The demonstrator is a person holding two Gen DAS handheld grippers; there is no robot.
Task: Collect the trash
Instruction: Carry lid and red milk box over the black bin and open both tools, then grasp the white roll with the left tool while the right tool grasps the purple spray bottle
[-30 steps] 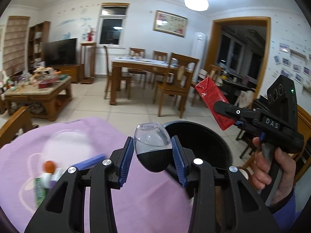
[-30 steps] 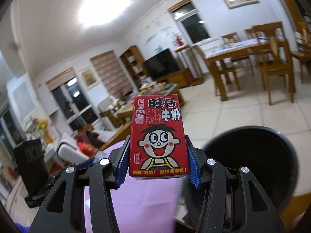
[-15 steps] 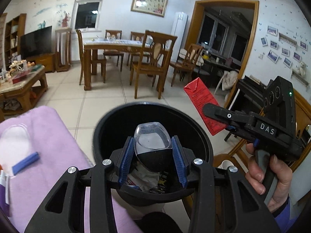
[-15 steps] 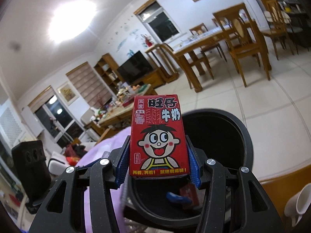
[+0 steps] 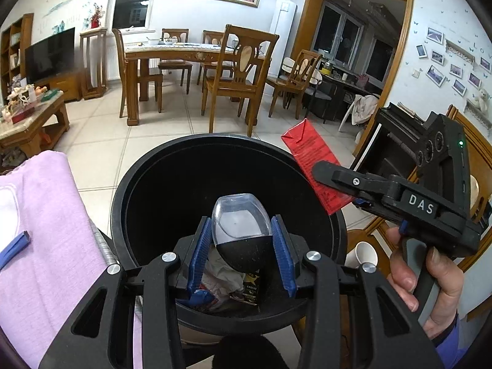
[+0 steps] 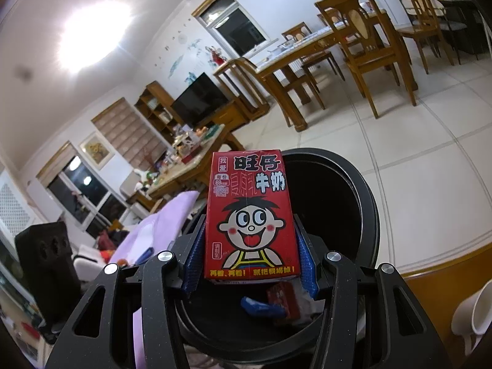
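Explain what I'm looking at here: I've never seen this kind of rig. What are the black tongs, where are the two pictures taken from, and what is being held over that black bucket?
There is no robot. A person holds a hand-squeezed clamp in each hand, and each clamp carries a wide-angle camera looking along its two blue-padded fingers. One picture comes from the left gripper, the other from the right gripper.

The left gripper is shut on a small clear-and-black plastic case. The right gripper is shut on a red milk carton; the left view also shows it from the side, with the person's hand on the handle.

Both items hang over an open black trash bin that already holds wrappers and crumpled paper. Beside it lies a purple cloth with a blue strip on it. A white paper cup sits near the bin.
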